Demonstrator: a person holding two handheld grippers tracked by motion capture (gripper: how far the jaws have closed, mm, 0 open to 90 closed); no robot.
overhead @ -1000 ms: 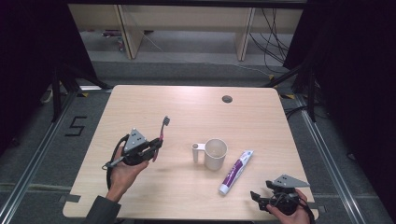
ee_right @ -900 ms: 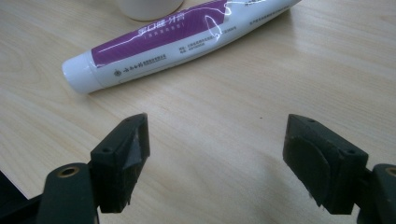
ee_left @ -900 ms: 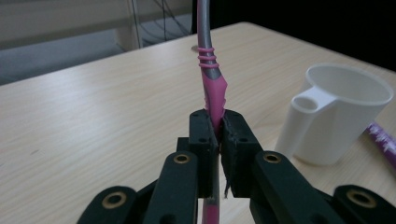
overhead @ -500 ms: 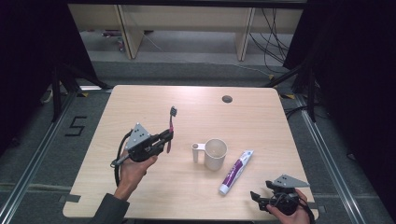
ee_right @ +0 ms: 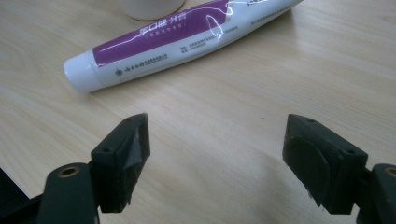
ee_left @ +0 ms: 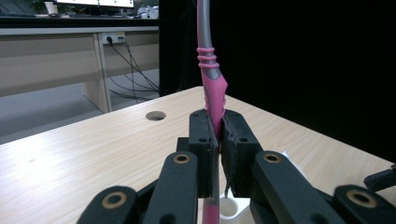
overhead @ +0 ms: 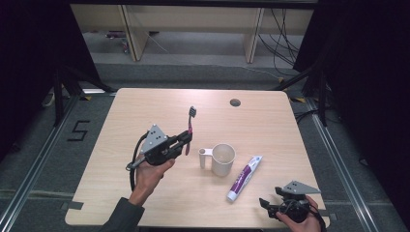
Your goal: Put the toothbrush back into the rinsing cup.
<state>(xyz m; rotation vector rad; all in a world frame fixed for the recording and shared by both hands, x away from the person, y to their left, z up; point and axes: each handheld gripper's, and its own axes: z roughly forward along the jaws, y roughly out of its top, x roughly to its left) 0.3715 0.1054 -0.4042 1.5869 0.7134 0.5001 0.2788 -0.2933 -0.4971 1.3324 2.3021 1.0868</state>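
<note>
The left gripper (overhead: 186, 137) is raised above the desk (overhead: 121, 193) left of centre, carried by the person's left hand (overhead: 150, 170) on a forearm that enters from the bottom edge in a dark sleeve (overhead: 123, 217). Its fingers (ee_left: 201, 135) are pressed together on a toothbrush (ee_left: 212, 88) and point up and away from the person. The grey plate (overhead: 155, 135) on its top tilts toward the camera. The right gripper (overhead: 265, 205) lies low at the near right corner in the right hand (overhead: 302, 220), its fingers (ee_right: 126, 149) spread wide apart with bare desk between them.
</note>
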